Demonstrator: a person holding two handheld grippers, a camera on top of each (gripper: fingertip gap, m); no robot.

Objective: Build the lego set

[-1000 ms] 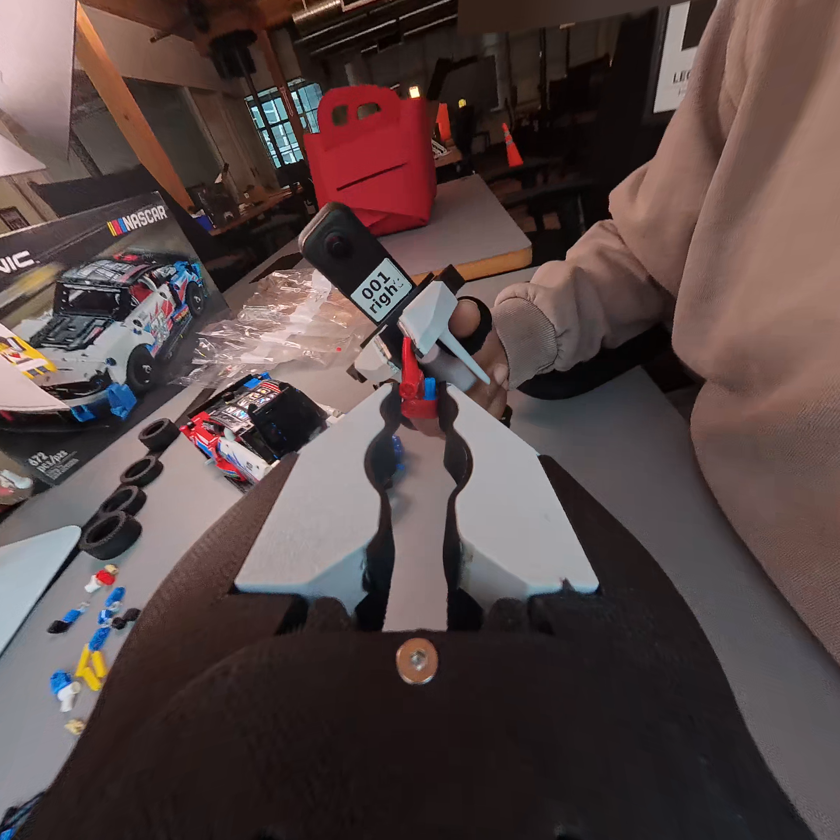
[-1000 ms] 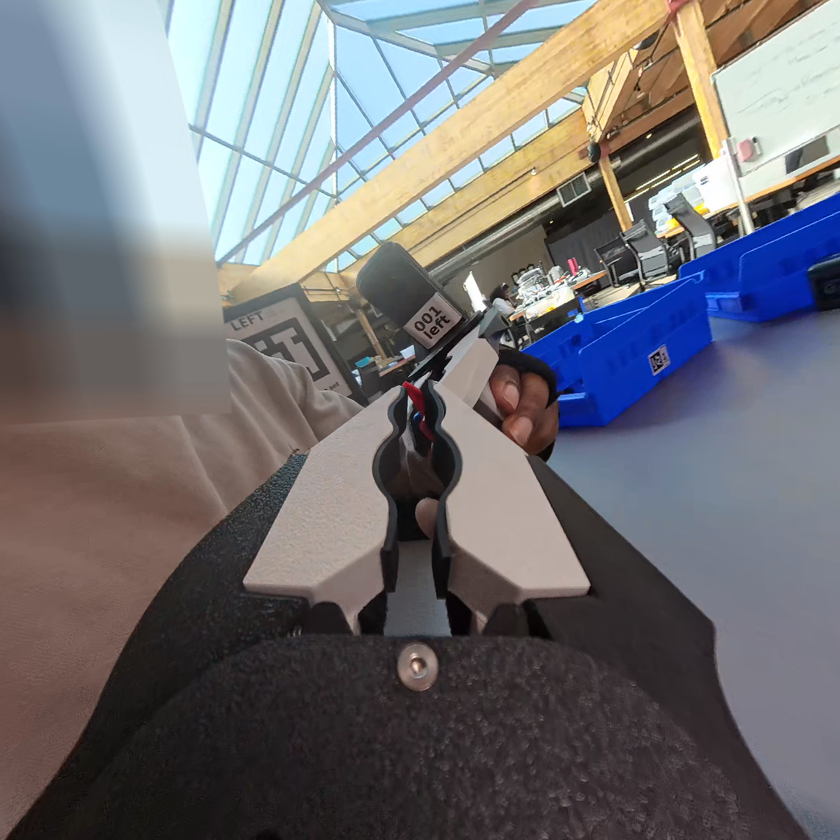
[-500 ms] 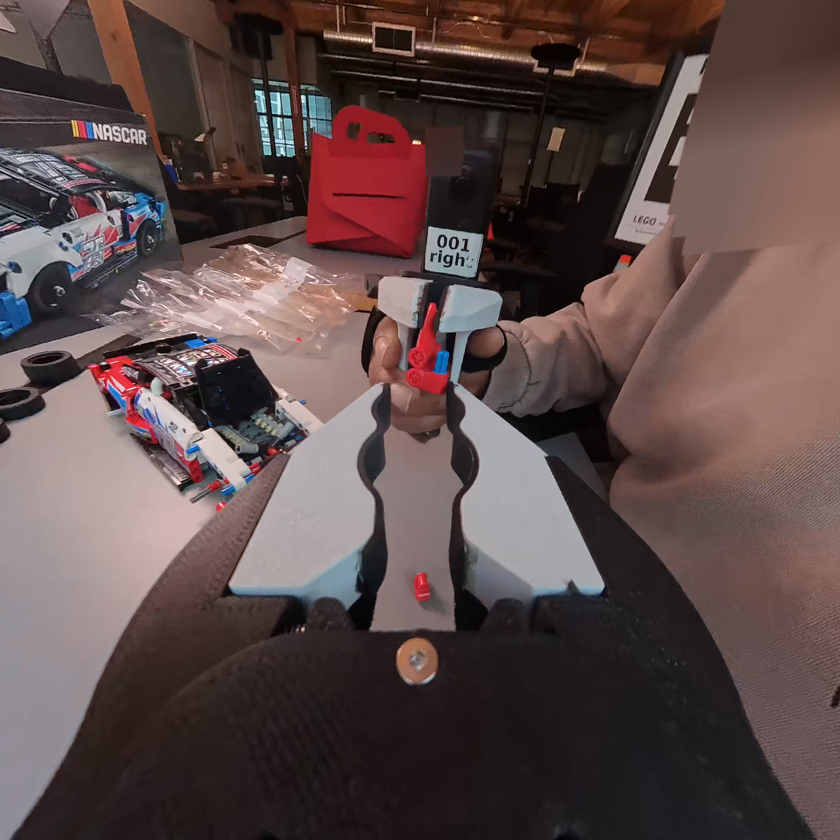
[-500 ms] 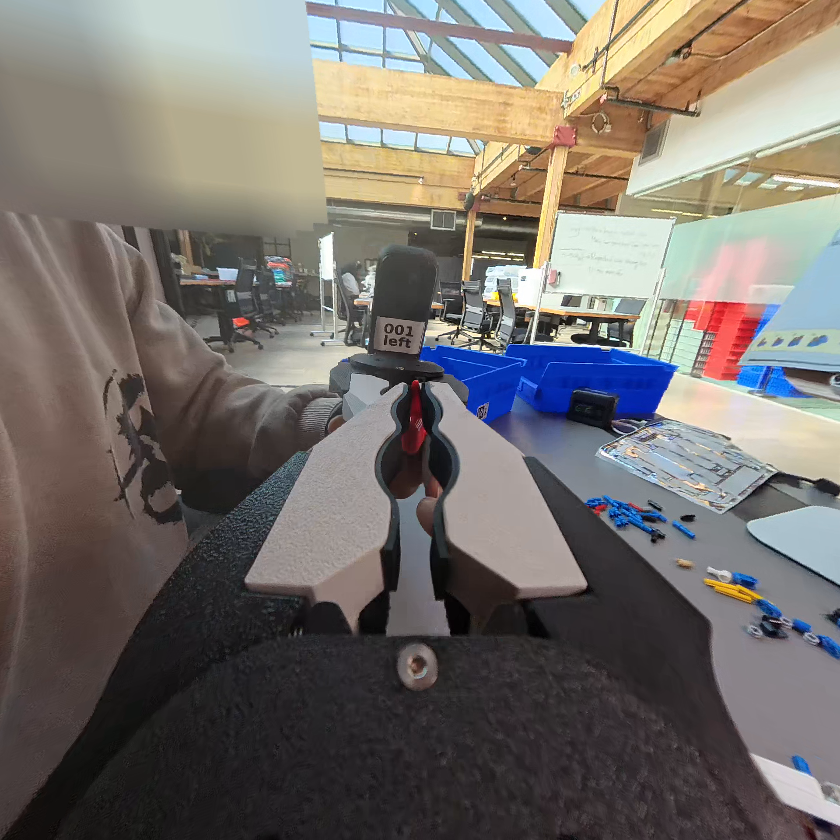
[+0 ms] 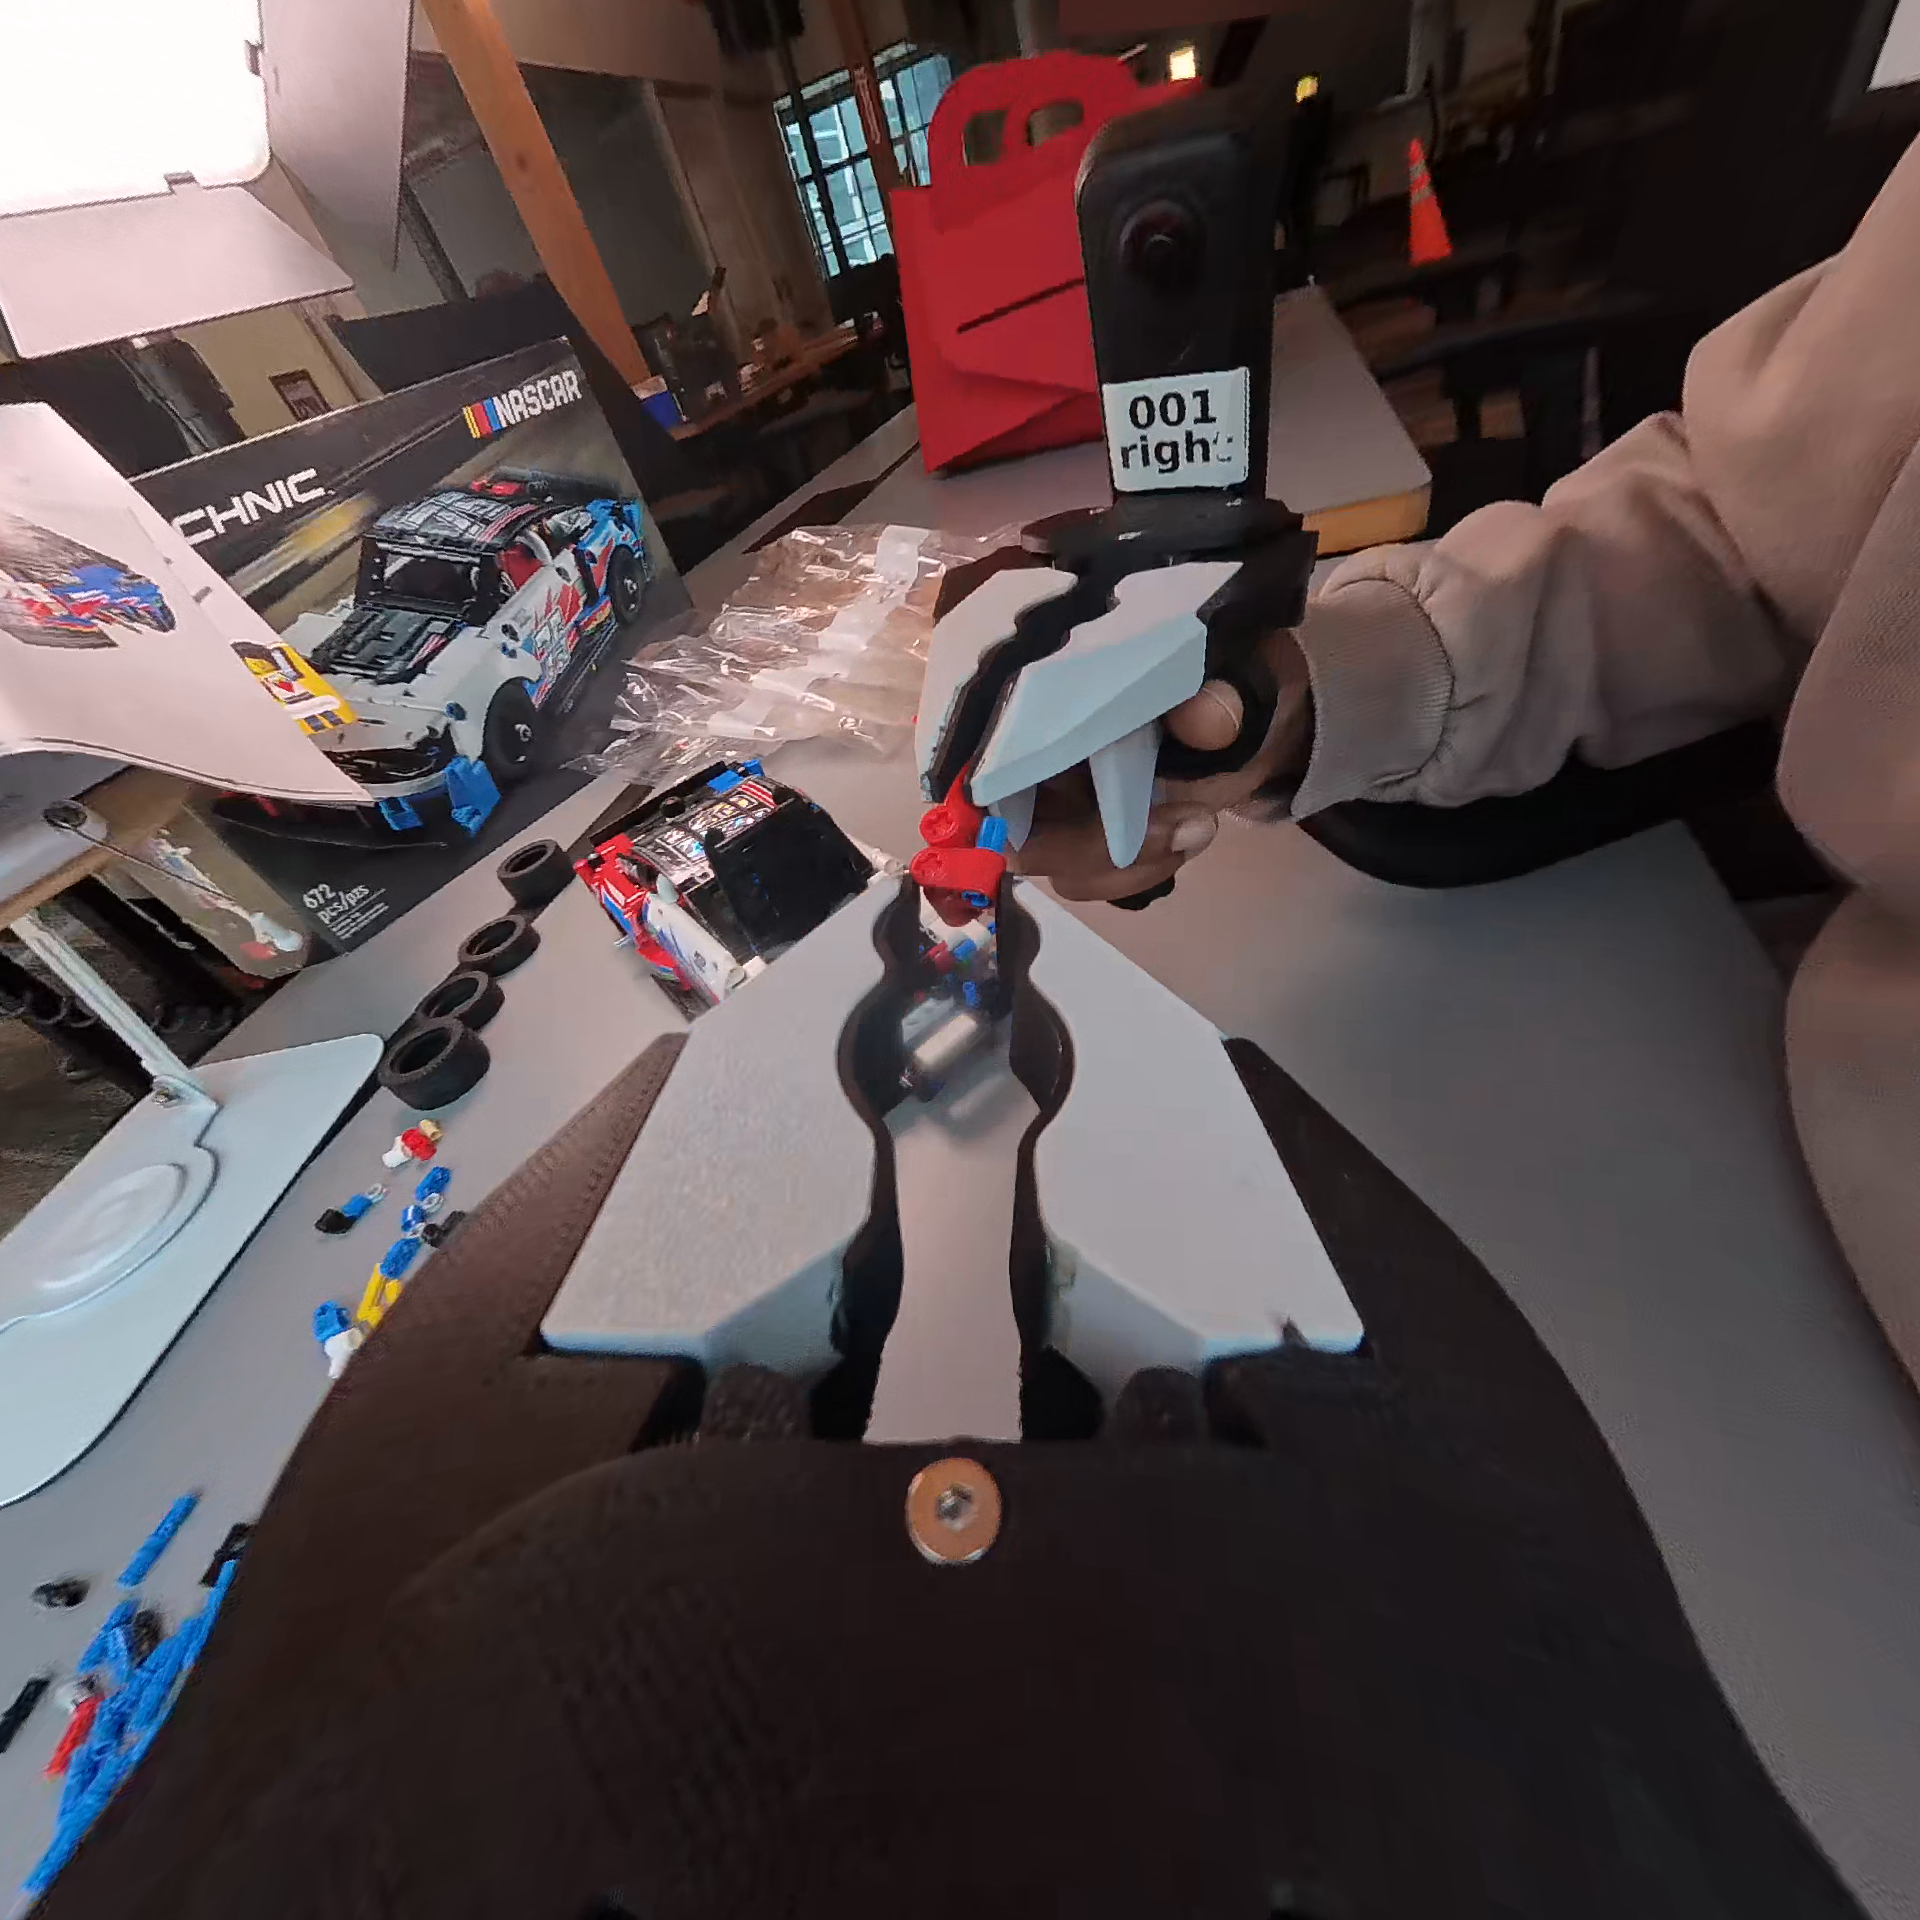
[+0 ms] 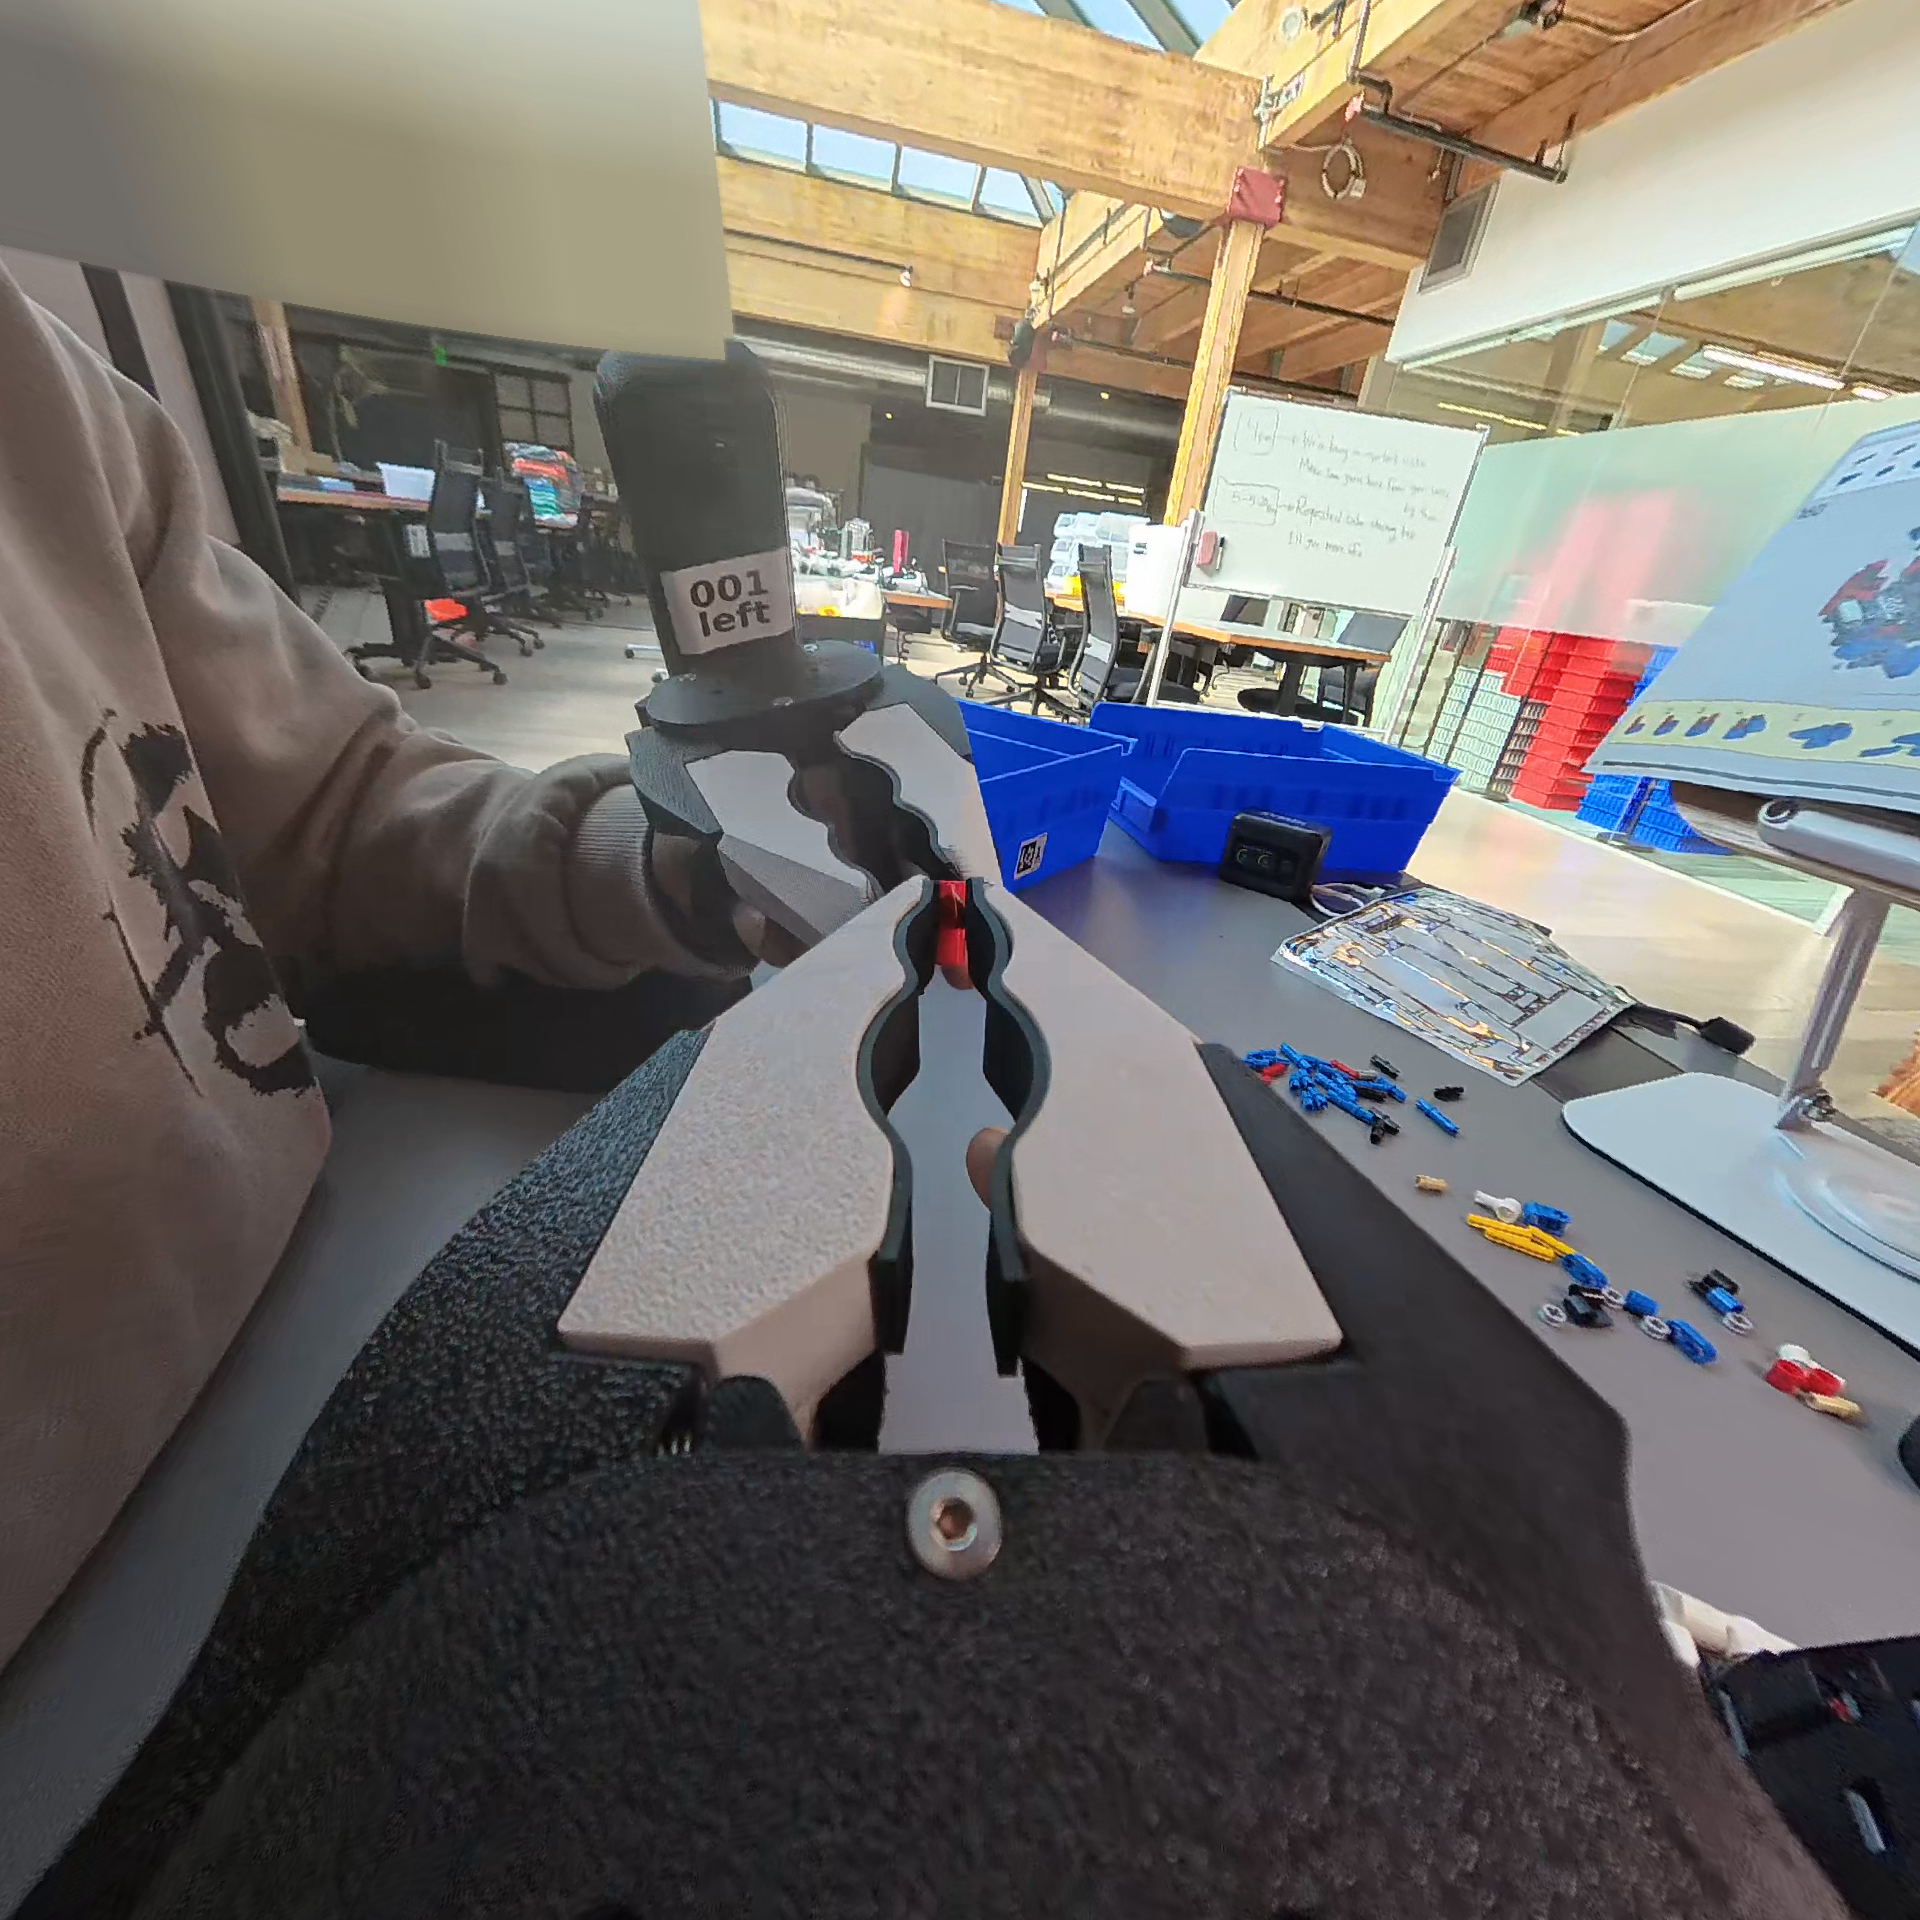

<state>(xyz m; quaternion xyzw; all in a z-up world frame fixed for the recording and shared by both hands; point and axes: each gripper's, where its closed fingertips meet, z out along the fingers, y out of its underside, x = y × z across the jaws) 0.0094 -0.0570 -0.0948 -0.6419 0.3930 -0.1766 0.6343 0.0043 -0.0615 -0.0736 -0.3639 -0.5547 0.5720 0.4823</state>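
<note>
A small red lego piece with blue pins (image 5: 948,862) is held above the grey table. My right gripper (image 6: 948,904) is shut on its upper part (image 6: 948,935); in the left wrist view it (image 5: 971,821) points down from above. My left gripper (image 5: 956,904) meets it from below, jaws a narrow gap apart and closed around the piece's lower end. In the right wrist view the left gripper (image 6: 940,868) comes tip to tip with mine. The partly built race car (image 5: 717,883) lies on the table just left of the grippers.
Several black tyres (image 5: 436,1060) and the set's box (image 5: 436,623) are at the left. Loose blue, yellow and red pieces (image 5: 395,1247) (image 6: 1330,1081) lie near a white stand base (image 6: 1745,1153). Blue bins (image 6: 1278,790), a sticker sheet (image 6: 1455,977) and plastic bags (image 5: 810,655) lie farther off. Less than 4 cm separates the two grippers' tips. From either gripper's tips it is about 20 cm to the partly built race car (image 5: 717,883).
Half a second ago the grippers were apart and the left jaws held nothing. Now they have come together and the left tips have narrowed around the red piece's lower end.
</note>
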